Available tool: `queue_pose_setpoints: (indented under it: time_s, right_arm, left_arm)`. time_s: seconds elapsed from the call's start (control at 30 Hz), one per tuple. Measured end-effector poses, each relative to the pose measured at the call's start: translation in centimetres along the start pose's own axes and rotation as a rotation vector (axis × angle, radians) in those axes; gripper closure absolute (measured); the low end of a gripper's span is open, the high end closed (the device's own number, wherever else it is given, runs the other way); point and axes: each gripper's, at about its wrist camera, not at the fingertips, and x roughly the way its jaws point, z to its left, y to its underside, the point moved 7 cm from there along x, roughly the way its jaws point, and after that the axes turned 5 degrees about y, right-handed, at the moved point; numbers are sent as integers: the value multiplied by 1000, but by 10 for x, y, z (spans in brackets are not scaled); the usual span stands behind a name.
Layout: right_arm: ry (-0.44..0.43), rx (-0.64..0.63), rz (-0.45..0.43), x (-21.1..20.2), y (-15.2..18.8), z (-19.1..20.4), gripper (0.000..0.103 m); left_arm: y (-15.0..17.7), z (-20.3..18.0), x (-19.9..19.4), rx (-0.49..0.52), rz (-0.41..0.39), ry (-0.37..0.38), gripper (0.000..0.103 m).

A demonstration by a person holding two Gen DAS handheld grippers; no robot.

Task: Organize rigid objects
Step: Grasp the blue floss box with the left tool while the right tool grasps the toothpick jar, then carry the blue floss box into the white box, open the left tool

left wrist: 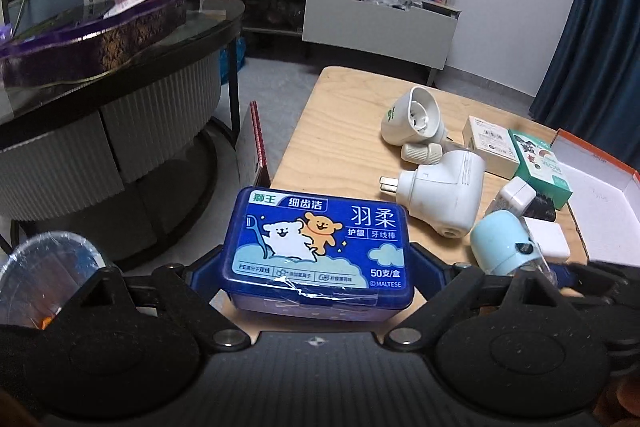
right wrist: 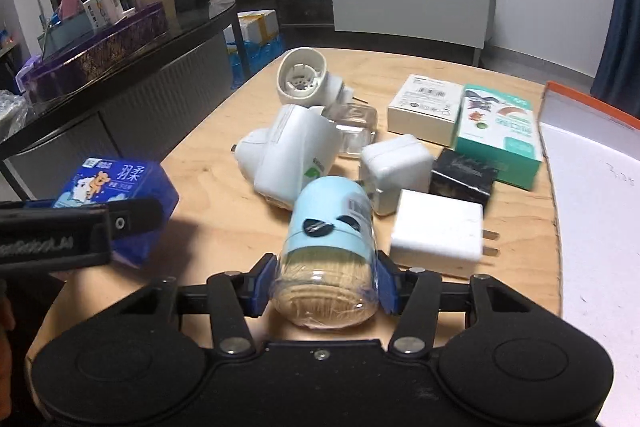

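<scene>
Left hand-held gripper (left wrist: 320, 267) clamps a blue floss-pick box (left wrist: 318, 247) by its two short sides, at the near left edge of the tabletop (left wrist: 344, 147). Right hand-held gripper (right wrist: 324, 287) grips a toothpick jar (right wrist: 328, 255) with pale blue cap, lying on its side. Just beyond: white plug-in devices (right wrist: 292, 155), a white charger (right wrist: 436, 231), small boxes (right wrist: 424, 107). Open orange-rimmed box (right wrist: 592, 107) at right.

Blue floss box (left wrist: 318, 247) with white and orange cartoon bears, pale-blue-capped clear toothpick jar (right wrist: 330, 247), white plug adapters (right wrist: 436, 233), teal carton (right wrist: 498, 135), probably black small box (right wrist: 462, 177), light wood table (right wrist: 224, 211).
</scene>
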Motion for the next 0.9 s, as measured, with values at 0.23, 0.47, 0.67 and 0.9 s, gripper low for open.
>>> queue_pose_setpoints:
  time_s: [0.23, 0.47, 0.67, 0.9]
  right_arm:
    - [-12, 21, -16, -8, 5, -9, 44]
    - [-56, 82, -41, -36, 6, -24, 44]
    - [-57, 143, -94, -70, -1, -51, 44]
    - [22, 221, -169, -106, -8, -100, 44]
  left_arm:
    - [0, -1, -3, -8, -17, 14, 9]
    - [-2, -15, -9, 11, -26, 39, 9]
    - [-11, -32, -21, 34, -34, 62, 9]
    - [-26, -67, -29, 88, -35, 112, 9]
